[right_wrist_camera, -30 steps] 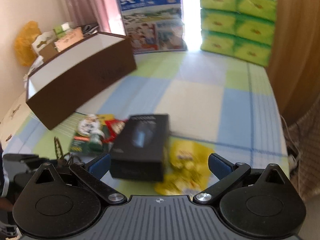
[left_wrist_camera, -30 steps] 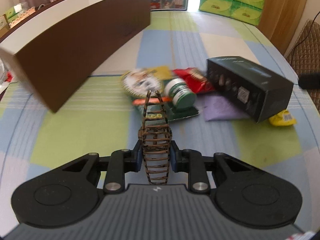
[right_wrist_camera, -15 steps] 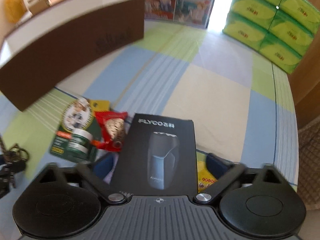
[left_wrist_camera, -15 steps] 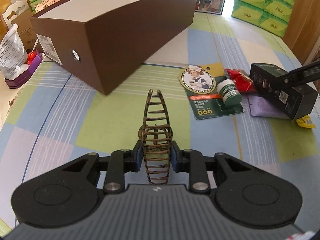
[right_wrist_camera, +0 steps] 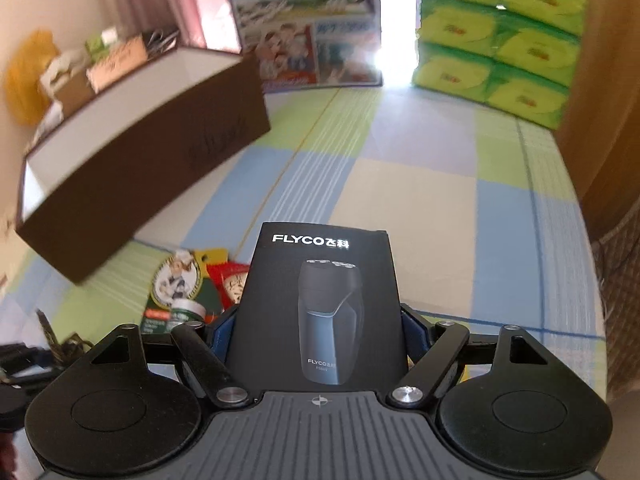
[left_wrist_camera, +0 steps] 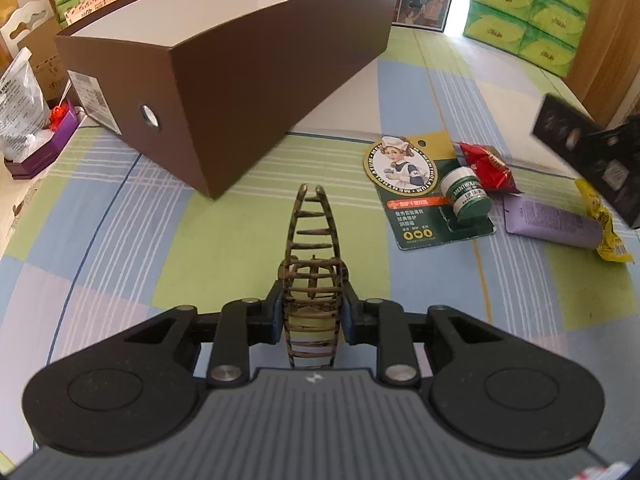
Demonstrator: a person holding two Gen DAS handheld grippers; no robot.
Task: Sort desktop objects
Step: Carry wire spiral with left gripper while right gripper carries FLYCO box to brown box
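Observation:
My left gripper (left_wrist_camera: 313,312) is shut on a brown patterned hair claw clip (left_wrist_camera: 312,248), held above the checked tablecloth, right of the near corner of the open brown box (left_wrist_camera: 240,68). My right gripper (right_wrist_camera: 318,332) is shut on a black Flyco shaver box (right_wrist_camera: 320,300), lifted off the table; that box shows blurred at the right edge of the left wrist view (left_wrist_camera: 592,152). The brown box also shows at the left in the right wrist view (right_wrist_camera: 152,160).
On the cloth lie a Mentholatum card with a green jar (left_wrist_camera: 464,196), a red snack packet (left_wrist_camera: 488,168), a purple sachet (left_wrist_camera: 552,220) and a yellow packet (left_wrist_camera: 608,224). Green tissue packs (right_wrist_camera: 496,40) and a poster (right_wrist_camera: 308,28) stand at the back. Clutter (left_wrist_camera: 24,112) sits at the left.
The left gripper with the clip has drawn back and swung left, facing the brown box's corner. The right gripper closed on the shaver box and lifted it off the table.

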